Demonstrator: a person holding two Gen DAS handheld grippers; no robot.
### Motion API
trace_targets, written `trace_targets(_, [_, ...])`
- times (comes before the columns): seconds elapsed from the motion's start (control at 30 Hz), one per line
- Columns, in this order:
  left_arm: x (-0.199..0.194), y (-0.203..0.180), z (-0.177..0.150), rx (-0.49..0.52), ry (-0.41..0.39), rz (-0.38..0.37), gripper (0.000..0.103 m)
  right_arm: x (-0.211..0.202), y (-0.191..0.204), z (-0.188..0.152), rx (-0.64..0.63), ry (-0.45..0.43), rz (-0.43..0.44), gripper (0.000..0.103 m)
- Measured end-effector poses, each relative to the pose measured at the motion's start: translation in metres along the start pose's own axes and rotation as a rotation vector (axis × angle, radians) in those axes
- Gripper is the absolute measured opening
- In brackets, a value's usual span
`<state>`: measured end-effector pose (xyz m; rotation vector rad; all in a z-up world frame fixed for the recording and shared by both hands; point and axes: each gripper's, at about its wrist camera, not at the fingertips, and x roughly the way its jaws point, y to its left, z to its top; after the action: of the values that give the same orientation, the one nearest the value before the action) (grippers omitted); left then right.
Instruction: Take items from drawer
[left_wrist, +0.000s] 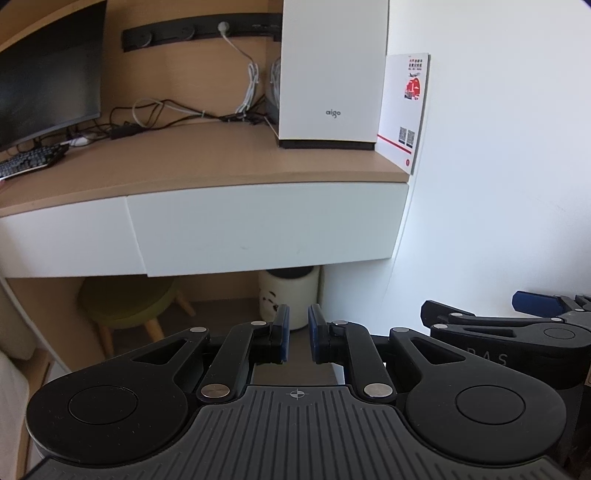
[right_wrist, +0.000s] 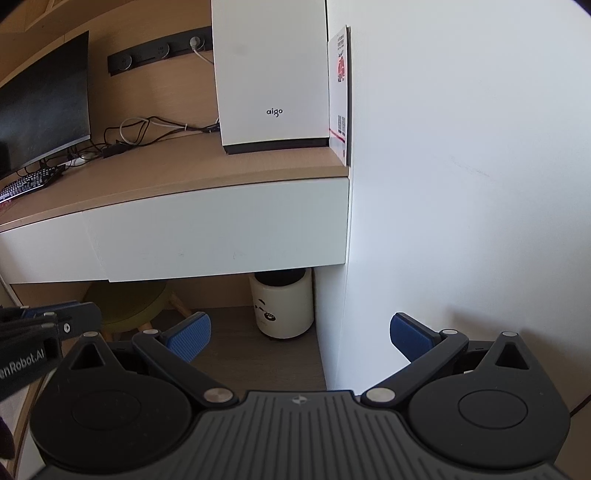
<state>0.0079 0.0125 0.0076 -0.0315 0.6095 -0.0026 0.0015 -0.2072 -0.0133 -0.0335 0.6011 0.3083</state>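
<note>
- The drawer sits shut under the wooden surface, its white front flush below the edge, at the end nearest the white wall. No handle shows on it, and nothing inside it can be seen.
- A second white drawer front lies just beside the drawer, on the side away from the wall.
- Above the drawer, on the surface, stands a white computer case marked "aigo", with a white and red card leaning between it and the wall.
- Further along the surface from the drawer lie tangled cables, a dark monitor and a black keyboard. A black socket strip runs along the back panel above them.
- Below the drawer, under the surface, stand a white bin with a cartoon face and a green stool on wooden legs.
- The left gripper hovers in front of and below the drawer, touching nothing; its blue-padded fingers are drawn close together with a narrow gap between them, and nothing is held.
- The right gripper hangs at the wall side of the drawer, also clear of it; its fingers are spread wide and empty.
- The two grippers are side by side, each showing at the edge of the other's view.
</note>
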Motion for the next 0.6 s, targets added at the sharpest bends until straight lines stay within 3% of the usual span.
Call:
trace_targets(0.33, [0.027,0.063,0.031,-0.115,0.092,0.006,0.014,0.012,0.020,0.021,-0.009,0.020,0.011,0.103])
trace_targets(0.47, [0.044,0.085,0.040,-0.053,0.077,0.014,0.014,0.020,0.043,0.040,-0.051,-0.003,0.013,0.103])
trace_targets(0.6, [0.070,0.123,0.056,-0.161,0.103,-0.040,0.014,0.037,0.068,0.060,-0.052,0.002,-0.010,0.103])
